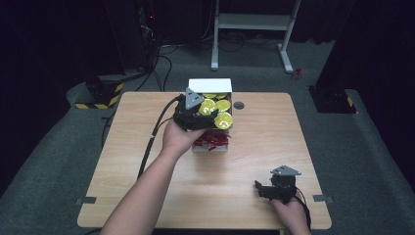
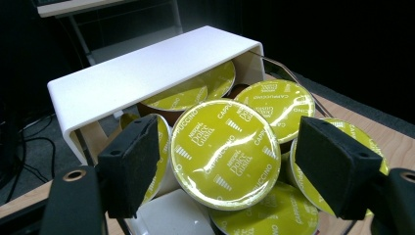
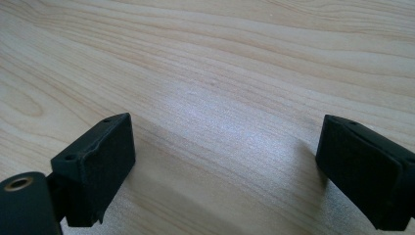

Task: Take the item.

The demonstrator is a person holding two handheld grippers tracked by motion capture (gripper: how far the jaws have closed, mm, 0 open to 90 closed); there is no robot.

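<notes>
A: While your left tongs (image 2: 222,161) sit at the white box (image 1: 210,86) at the far middle of the surface (image 1: 147,196), how far has the work come?

B: Early, by my reading. You have the tongs half spread on either side of one yellow-lidded capsule (image 2: 224,152), which lies among others in the box; whether the pads (image 2: 128,164) actually press on it I cannot tell. Nothing has been lifted clear.

A: And your right tongs (image 1: 264,188)?

B: Spread wide and holding nothing, low over bare wood at the near right, well apart from the box.

A: What remains?

B: Probably the whole pick. Red pieces (image 1: 211,140) lie in the nearer compartment.
</notes>
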